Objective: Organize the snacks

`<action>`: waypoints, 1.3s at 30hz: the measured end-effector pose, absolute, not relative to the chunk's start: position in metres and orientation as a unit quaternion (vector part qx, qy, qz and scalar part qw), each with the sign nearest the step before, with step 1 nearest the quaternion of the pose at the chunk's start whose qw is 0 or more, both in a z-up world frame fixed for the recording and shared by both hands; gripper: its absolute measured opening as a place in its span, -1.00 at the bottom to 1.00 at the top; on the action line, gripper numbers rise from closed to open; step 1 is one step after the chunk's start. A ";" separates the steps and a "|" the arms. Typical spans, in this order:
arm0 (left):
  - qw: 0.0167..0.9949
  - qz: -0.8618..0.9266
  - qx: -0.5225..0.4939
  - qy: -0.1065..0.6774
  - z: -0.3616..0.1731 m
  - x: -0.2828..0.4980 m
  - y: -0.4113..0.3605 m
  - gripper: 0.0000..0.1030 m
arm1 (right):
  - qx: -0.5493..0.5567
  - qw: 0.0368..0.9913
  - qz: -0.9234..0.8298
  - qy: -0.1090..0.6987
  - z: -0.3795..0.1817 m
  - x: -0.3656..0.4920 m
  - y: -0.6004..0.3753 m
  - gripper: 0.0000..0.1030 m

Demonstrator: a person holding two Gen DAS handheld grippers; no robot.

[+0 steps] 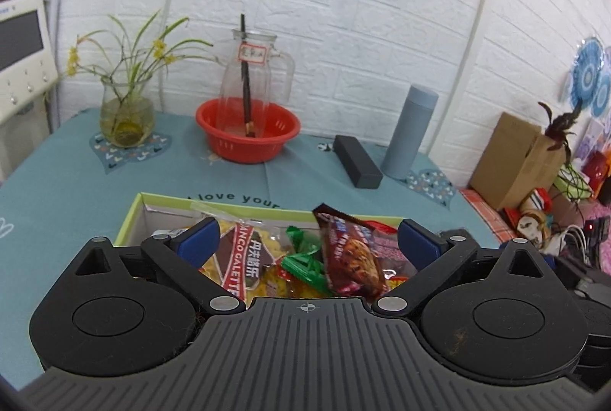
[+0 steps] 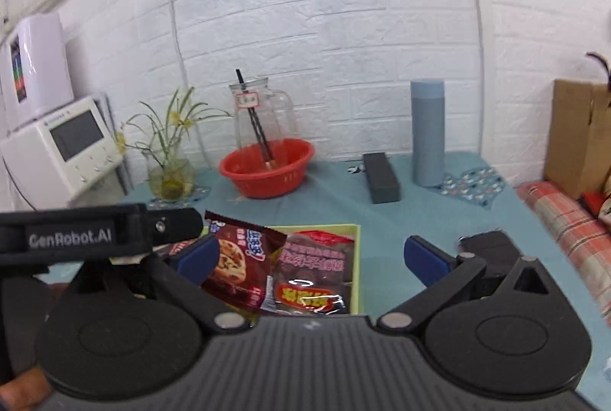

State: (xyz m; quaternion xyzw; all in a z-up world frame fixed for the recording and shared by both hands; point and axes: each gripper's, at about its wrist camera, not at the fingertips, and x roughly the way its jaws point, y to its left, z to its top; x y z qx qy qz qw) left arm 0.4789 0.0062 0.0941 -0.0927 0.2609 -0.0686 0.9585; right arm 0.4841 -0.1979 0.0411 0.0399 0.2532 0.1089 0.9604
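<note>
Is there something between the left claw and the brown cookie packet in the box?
Nothing visible stands in the way. The left claw is open over the green-rimmed box, and the brown cookie packet stands tilted between its blue fingers, among other snacks.

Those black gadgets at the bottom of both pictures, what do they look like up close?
Each is matte black plastic: a ribbed body, two round discs, silver rivets, and hinged links carrying blue pads. The left gripper has a small crosshair mark; seen from the right gripper, its side reads "GenRobot.AI".
</note>
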 end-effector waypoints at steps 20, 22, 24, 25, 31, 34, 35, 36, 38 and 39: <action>0.968 -0.029 -0.062 0.242 0.067 0.203 0.003 0.73 | 0.045 0.956 0.040 0.286 0.008 0.240 -0.214 0.99; 0.969 -0.028 -0.060 0.236 0.061 0.180 0.005 0.73 | 0.038 0.959 0.032 0.279 0.005 0.215 -0.212 0.99; 0.970 -0.034 -0.058 0.235 0.052 0.158 0.005 0.73 | 0.028 0.962 0.022 0.271 -0.001 0.188 -0.212 0.99; 0.970 -0.036 -0.056 0.235 0.048 0.148 0.005 0.73 | 0.026 0.963 0.016 0.268 -0.004 0.174 -0.212 0.99; 0.969 -0.051 -0.059 0.233 0.025 0.090 0.005 0.70 | 0.022 0.967 0.003 0.255 -0.022 0.097 -0.222 0.99; 0.973 -0.059 -0.054 0.214 0.028 0.054 0.000 0.70 | 0.032 0.970 0.004 0.240 -0.022 0.059 -0.230 0.99; 0.975 -0.062 -0.051 0.206 0.031 0.041 -0.001 0.70 | 0.031 0.972 0.004 0.234 -0.020 0.048 -0.231 0.99; 0.977 -0.067 -0.049 0.199 0.034 0.028 -0.002 0.70 | 0.026 0.974 0.003 0.226 -0.019 0.037 -0.230 0.99; 0.978 -0.076 -0.050 0.189 0.037 0.007 -0.001 0.72 | 0.021 0.978 0.002 0.206 -0.015 0.017 -0.228 0.99; 0.978 -0.081 -0.051 0.184 0.038 -0.003 0.000 0.73 | 0.022 0.980 0.007 0.197 -0.015 0.011 -0.227 0.99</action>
